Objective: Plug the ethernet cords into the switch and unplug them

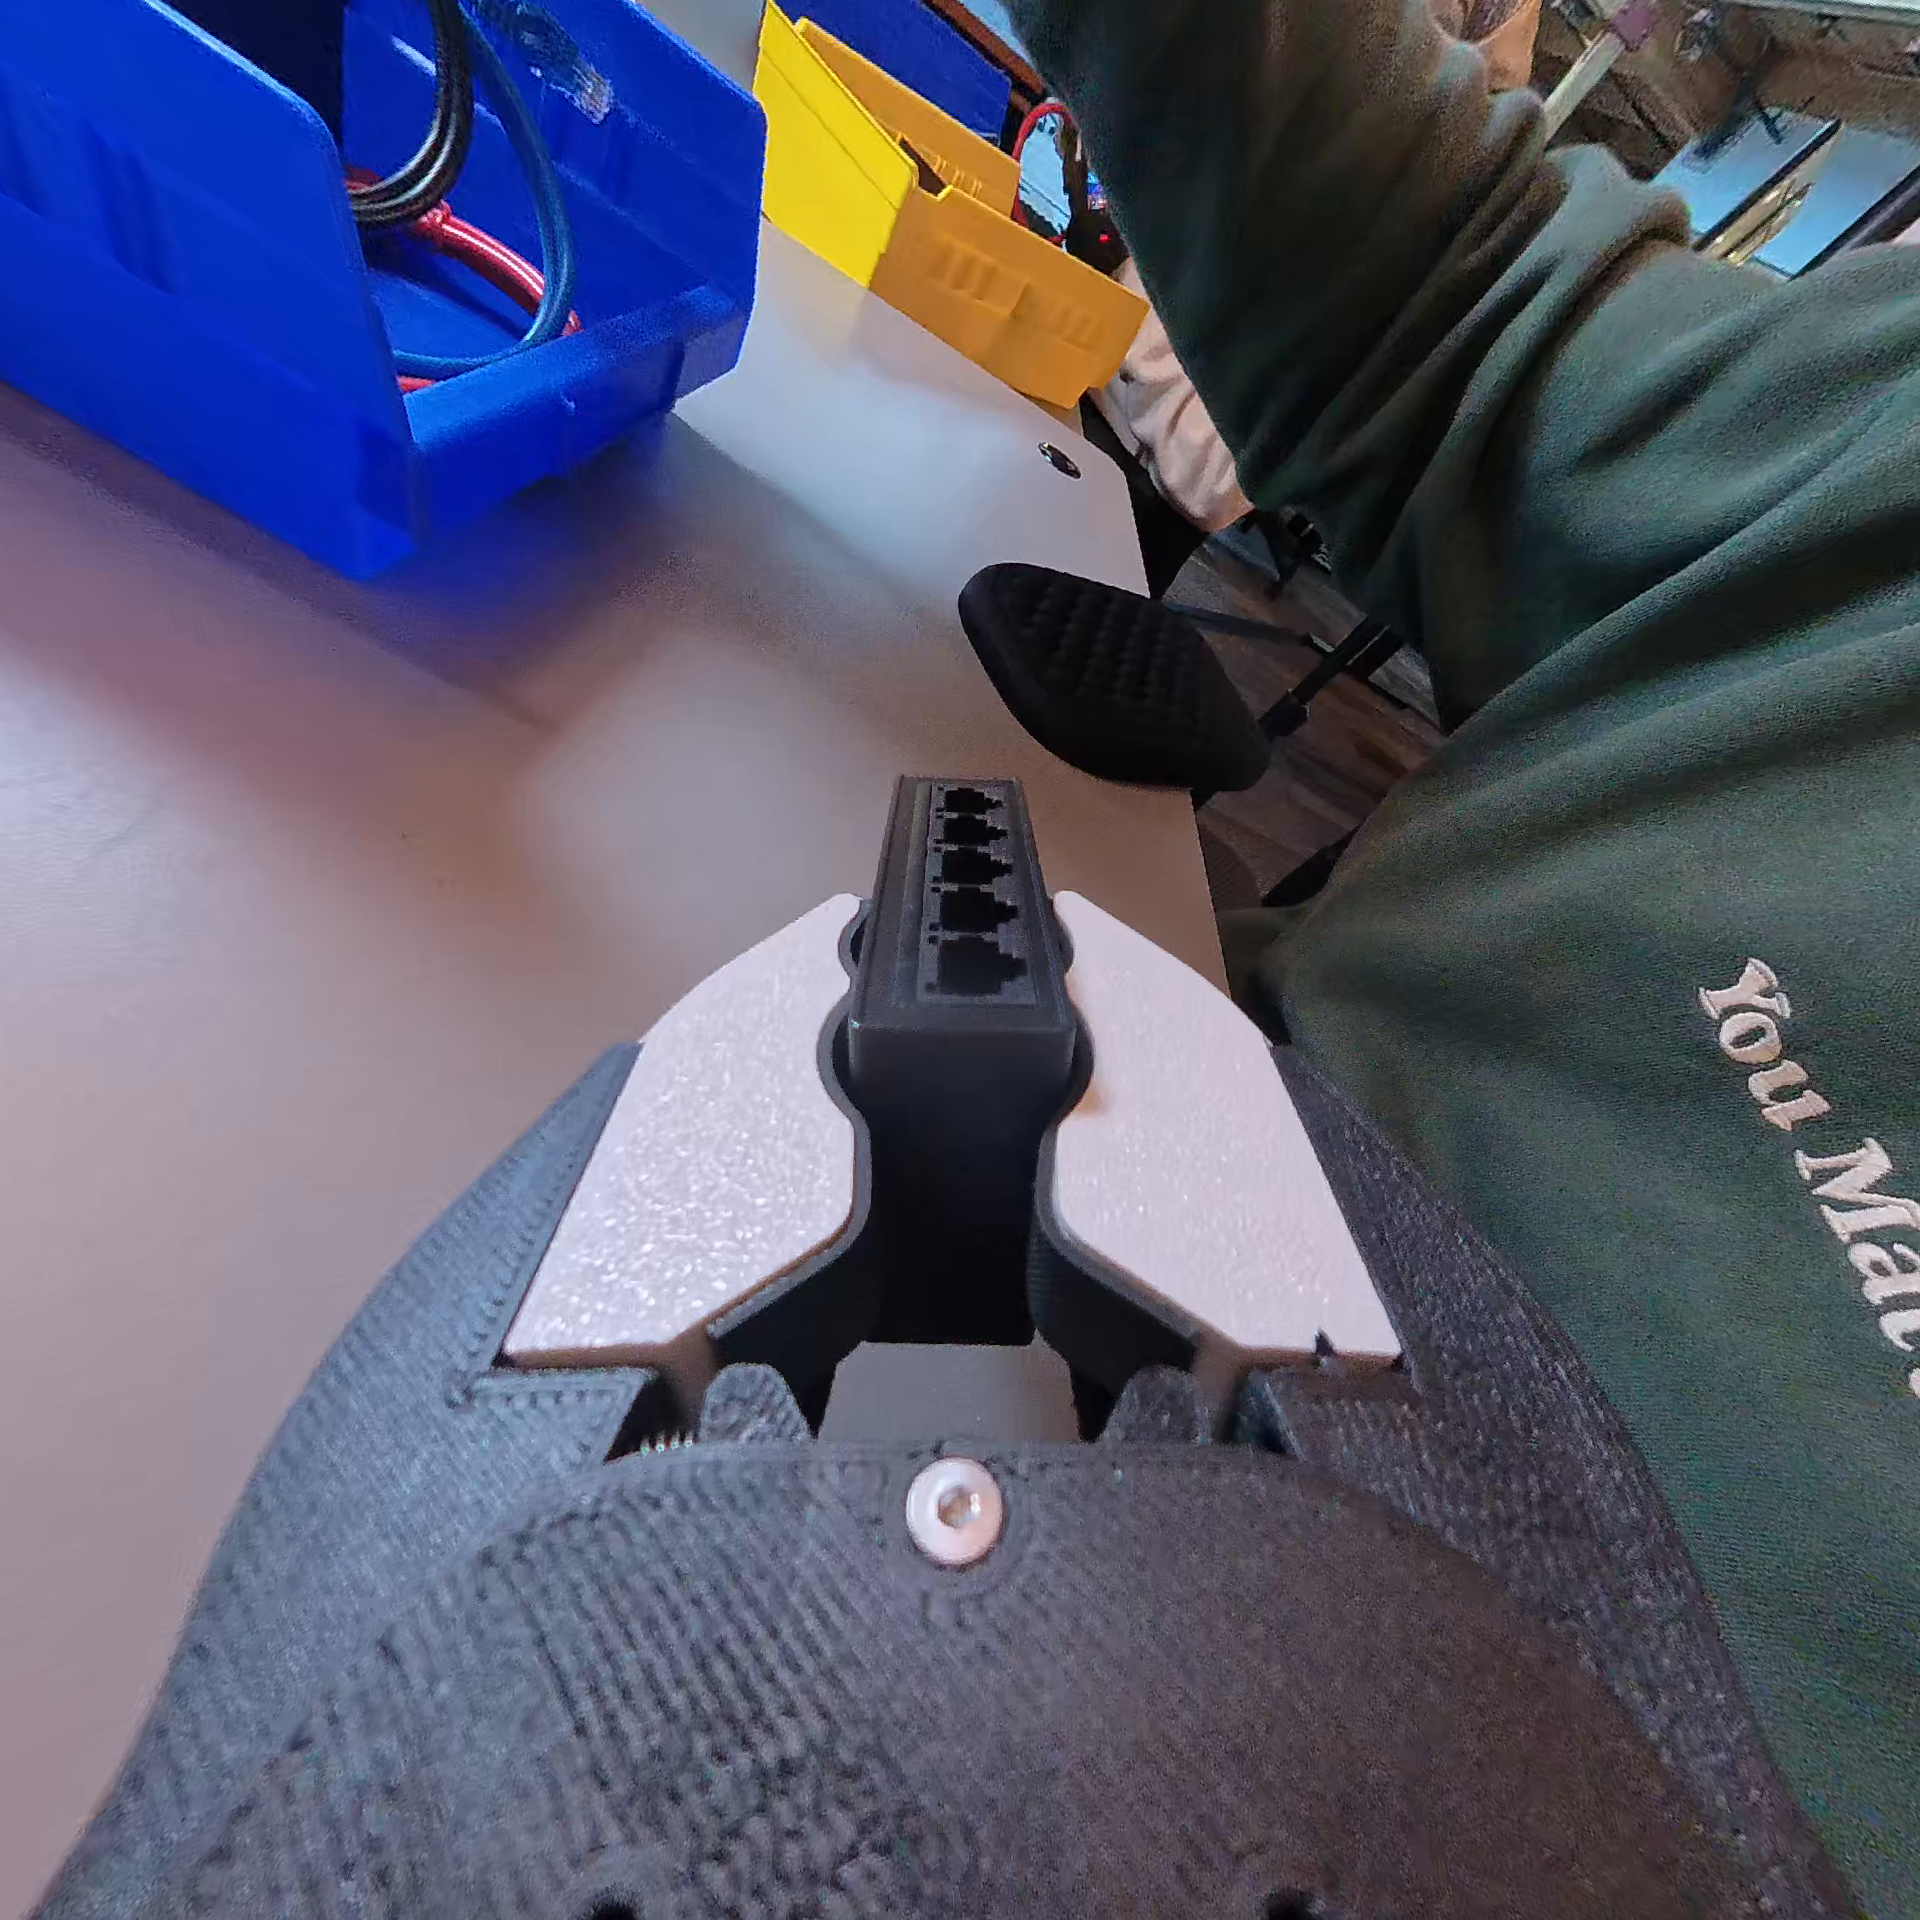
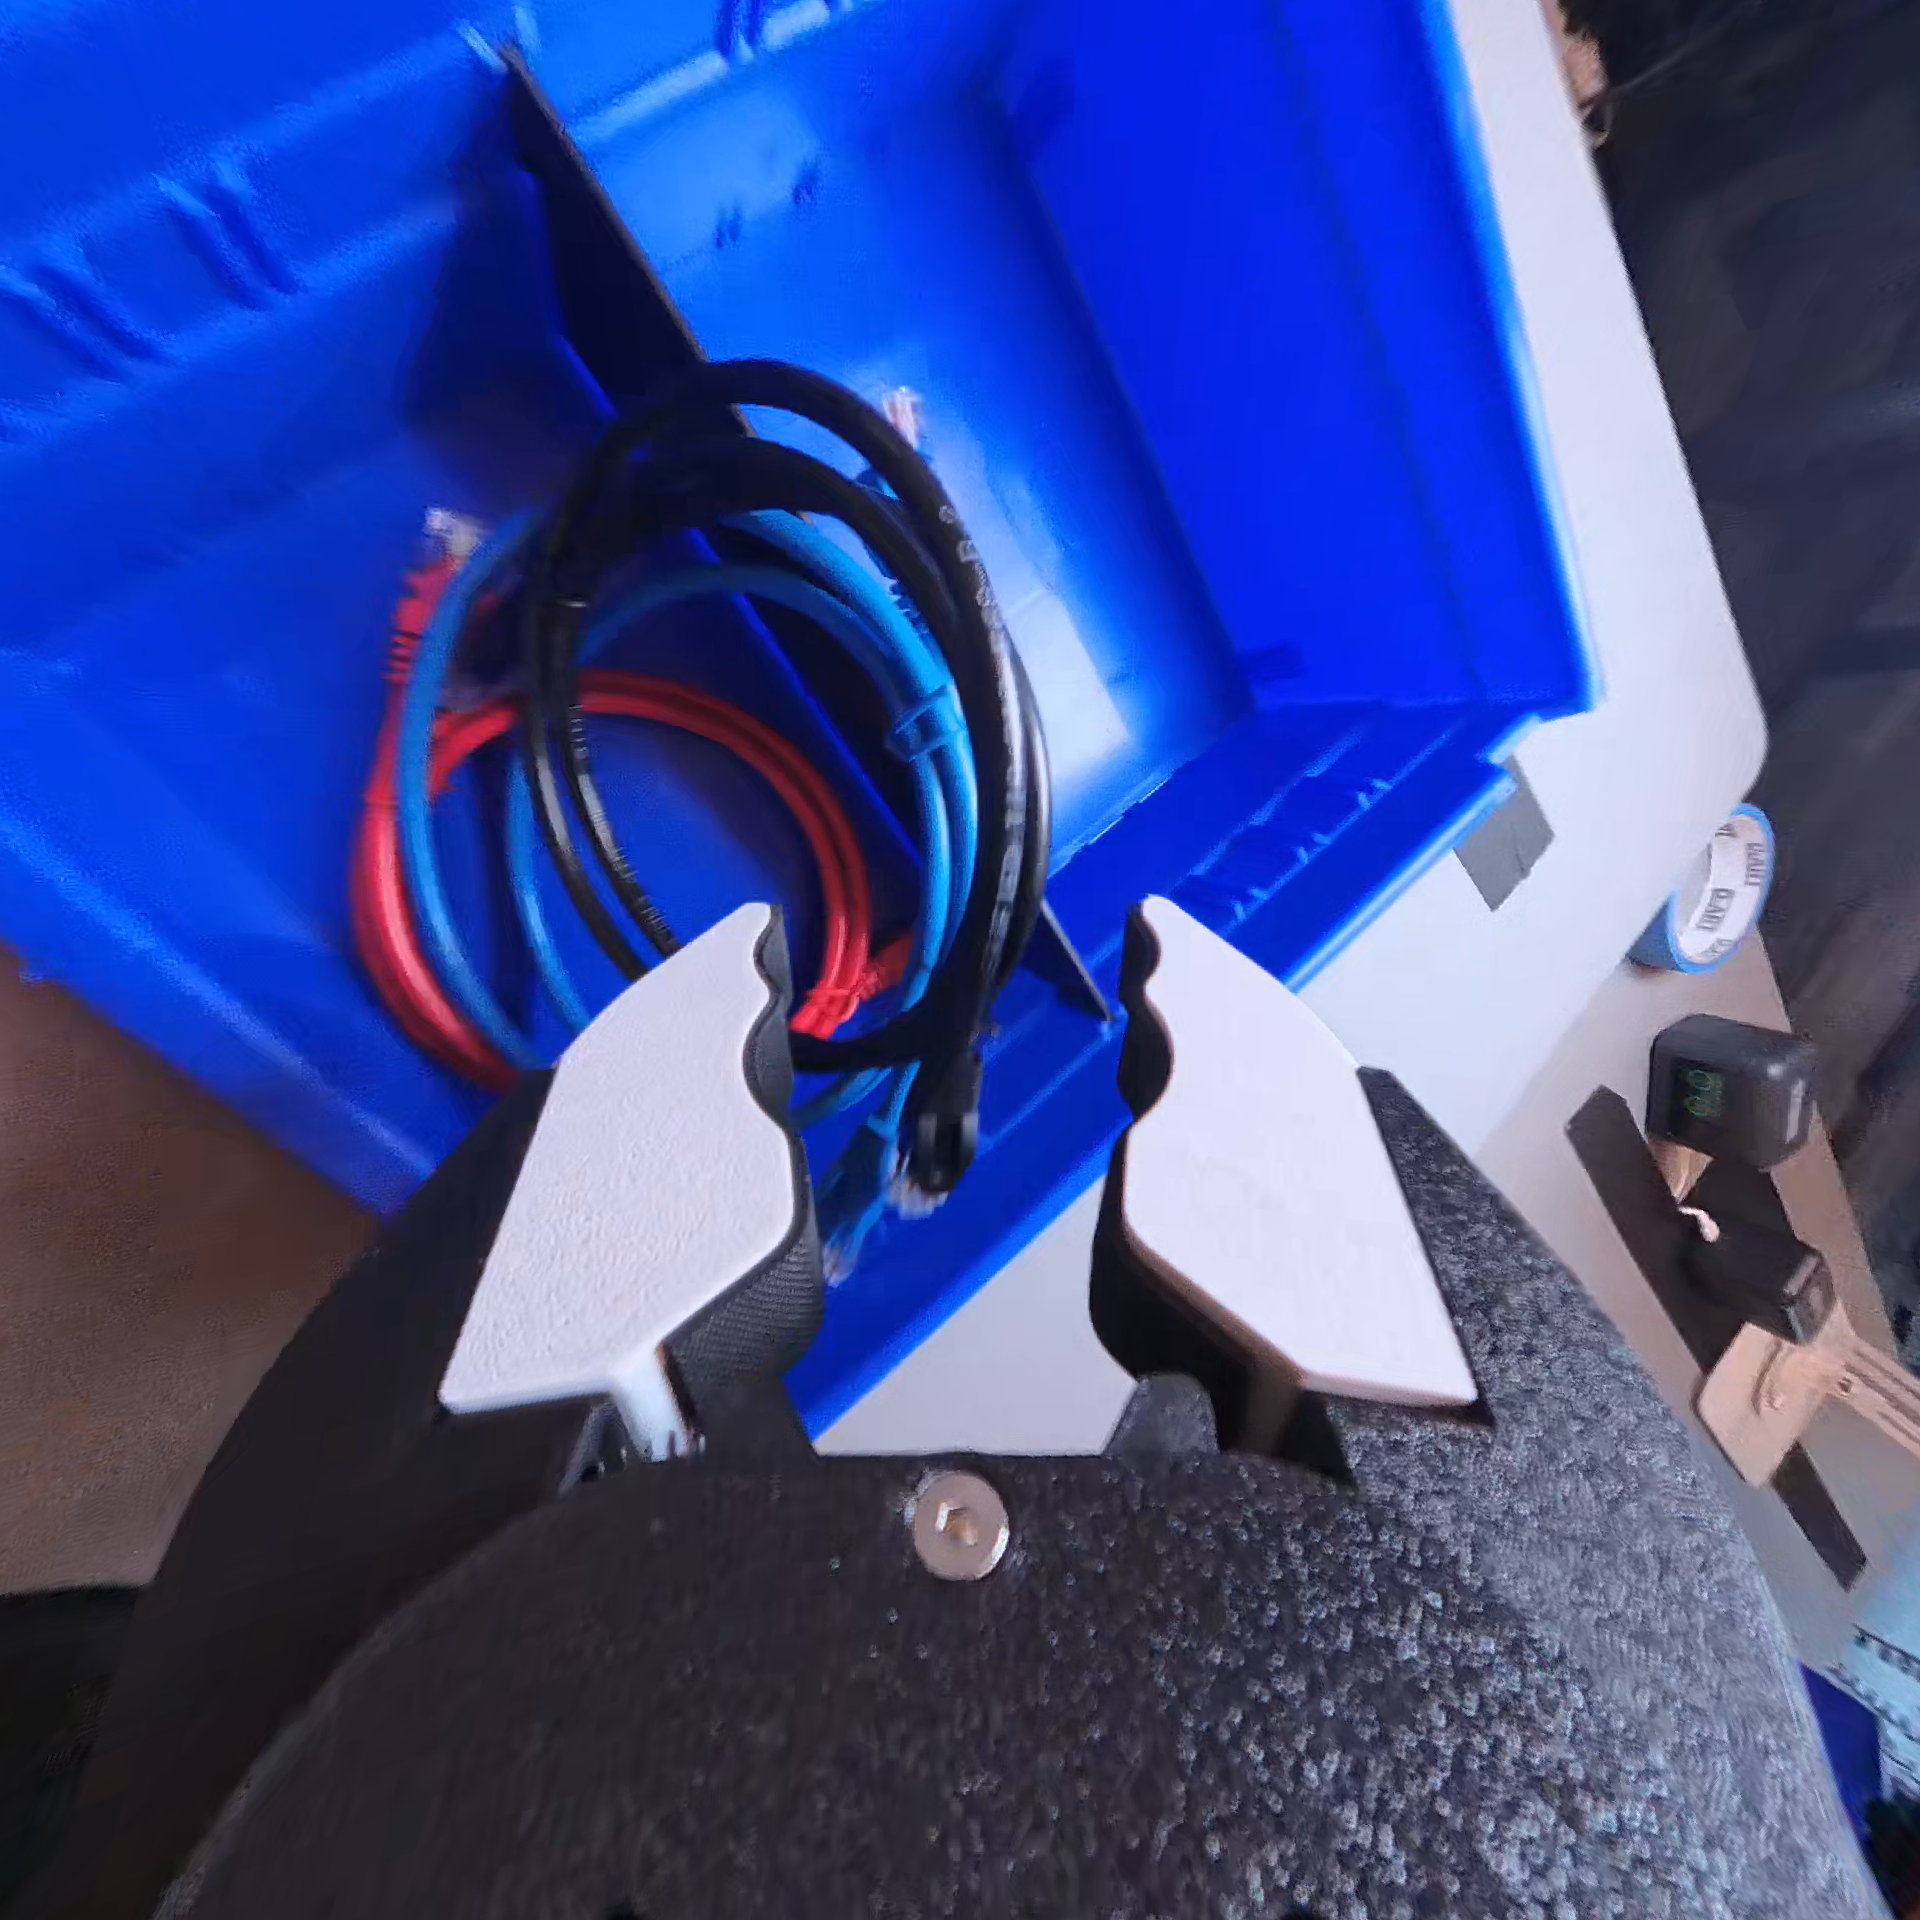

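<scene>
Left wrist view is showing the left gripper (image 1: 961, 997) clamping a black switch (image 1: 961, 914) between its pale fingers (image 1: 727, 1122), held over the table (image 1: 312, 831). The switch's long axis is running away from the camera toward 12 o'clock, and its row of five empty ports is facing up. A green sweater (image 1: 1610, 935) with pale embroidered lettering is filling the 3 o'clock side; a blue bin (image 1: 208, 312) is sitting at 10 o'clock and a yellow bin (image 1: 935, 229) at 12 o'clock. Right wrist view is looking into the blue bin (image 2: 1195, 312), which the other view shows only from outside: coiled black (image 2: 997, 665), blue (image 2: 935, 831) and red (image 2: 821, 790) cords are lying in a divided compartment, with plugs dangling near the front wall. The right gripper (image 2: 951, 977) is hovering just before those coils, its fingers spread apart and holding nothing. A tape roll (image 2: 1714, 894) with printed writing is sitting at 3 o'clock.
</scene>
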`<state>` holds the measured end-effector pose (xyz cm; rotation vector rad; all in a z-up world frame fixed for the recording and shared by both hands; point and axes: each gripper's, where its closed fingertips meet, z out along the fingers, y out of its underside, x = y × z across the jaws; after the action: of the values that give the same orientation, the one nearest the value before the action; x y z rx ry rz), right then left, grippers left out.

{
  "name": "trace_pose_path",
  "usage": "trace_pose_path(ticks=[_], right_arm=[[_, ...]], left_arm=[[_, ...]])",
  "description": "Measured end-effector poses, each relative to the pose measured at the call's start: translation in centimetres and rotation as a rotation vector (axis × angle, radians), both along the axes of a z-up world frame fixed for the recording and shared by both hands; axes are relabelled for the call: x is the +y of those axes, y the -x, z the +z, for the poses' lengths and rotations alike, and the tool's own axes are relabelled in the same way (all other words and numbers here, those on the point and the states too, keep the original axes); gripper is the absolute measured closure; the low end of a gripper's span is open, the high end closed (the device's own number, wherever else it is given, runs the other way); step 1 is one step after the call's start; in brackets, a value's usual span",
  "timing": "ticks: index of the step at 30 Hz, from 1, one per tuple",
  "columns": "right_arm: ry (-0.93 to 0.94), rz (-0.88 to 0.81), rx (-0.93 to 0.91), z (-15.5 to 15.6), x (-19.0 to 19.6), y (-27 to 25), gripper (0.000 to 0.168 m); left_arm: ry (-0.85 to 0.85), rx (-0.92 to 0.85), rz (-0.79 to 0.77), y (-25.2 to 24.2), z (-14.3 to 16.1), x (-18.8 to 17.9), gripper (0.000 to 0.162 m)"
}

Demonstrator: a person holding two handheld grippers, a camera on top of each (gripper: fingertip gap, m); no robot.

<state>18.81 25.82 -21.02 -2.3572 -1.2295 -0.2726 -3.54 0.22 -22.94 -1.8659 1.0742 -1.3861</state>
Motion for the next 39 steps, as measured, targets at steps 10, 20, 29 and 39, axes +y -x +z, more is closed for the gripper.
trace_pose_path(ticks=[10,20,29,39], right_arm=[[0.217,0.1,0.299,1.5,-0.5,3.0,0.156],[0.107,0.15,-0.081,-3.2,0.2,1.8,0.128],[-0.03,0.245,-0.047,-1.6,0.4,3.6,0.153],[-0.118,0.447,0.218,1.7,-5.8,10.3,0.126]], left_arm=[[0.021,0.008,-0.005,0.2,-0.4,0.2,0.133],[0.036,0.032,-0.01,0.2,-1.2,0.2,0.133],[0.038,0.036,-0.016,0.0,-1.4,0.1,0.133],[0.073,-0.095,0.048,0.5,0.6,1.3,0.133]])
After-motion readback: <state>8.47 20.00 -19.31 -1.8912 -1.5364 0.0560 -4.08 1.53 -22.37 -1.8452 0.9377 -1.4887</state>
